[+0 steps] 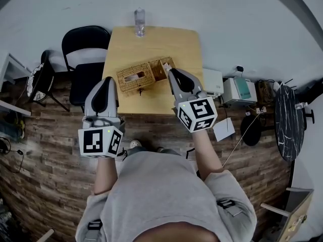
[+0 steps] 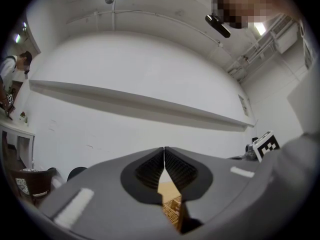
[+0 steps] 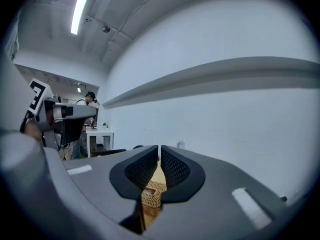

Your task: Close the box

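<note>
The left gripper has its jaws pressed together with nothing between them. It is held up over the near edge of the table, on the side toward the black chair, and its tip is clear of the box. The right gripper is closed too, with only a hairline slit between its pads and nothing caught in it. From above, its tip sits right at the open end of the box; I cannot tell whether it touches the box or hovers over it. In the right gripper view the box shows low down, past the jaws.

The box is a woven wicker one with a slot in its top. It lies at a slant near the middle of the wooden table, and the flap at its right end stands open. A clear bottle stands at the far edge of the table, well apart from the box.
</note>
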Tool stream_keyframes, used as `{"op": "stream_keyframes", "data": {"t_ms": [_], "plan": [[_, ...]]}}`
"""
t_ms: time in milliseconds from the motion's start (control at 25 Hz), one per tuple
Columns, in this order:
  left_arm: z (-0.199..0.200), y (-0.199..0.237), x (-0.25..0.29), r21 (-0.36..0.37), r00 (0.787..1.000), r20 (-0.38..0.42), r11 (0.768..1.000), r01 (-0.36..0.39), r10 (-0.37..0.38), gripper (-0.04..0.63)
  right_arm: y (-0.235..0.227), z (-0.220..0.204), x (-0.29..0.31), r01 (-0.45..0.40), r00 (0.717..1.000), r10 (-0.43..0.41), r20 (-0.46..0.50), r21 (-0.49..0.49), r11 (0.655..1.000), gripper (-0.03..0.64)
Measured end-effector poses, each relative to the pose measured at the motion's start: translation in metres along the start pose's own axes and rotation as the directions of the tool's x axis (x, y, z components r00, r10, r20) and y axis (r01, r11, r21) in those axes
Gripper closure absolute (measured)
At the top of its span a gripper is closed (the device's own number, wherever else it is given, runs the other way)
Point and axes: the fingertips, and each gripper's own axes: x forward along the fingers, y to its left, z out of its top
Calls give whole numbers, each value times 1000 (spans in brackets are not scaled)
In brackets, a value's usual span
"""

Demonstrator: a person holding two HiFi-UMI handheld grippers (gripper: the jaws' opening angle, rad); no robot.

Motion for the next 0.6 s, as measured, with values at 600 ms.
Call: {"op": "stream_keyframes", "data": {"t_ms": [600], "plan": [[10,-23,-20,22,999,30,1000,-18,18,535,-3,59,-60,60,990,-52,132,-53,997,595]]}}
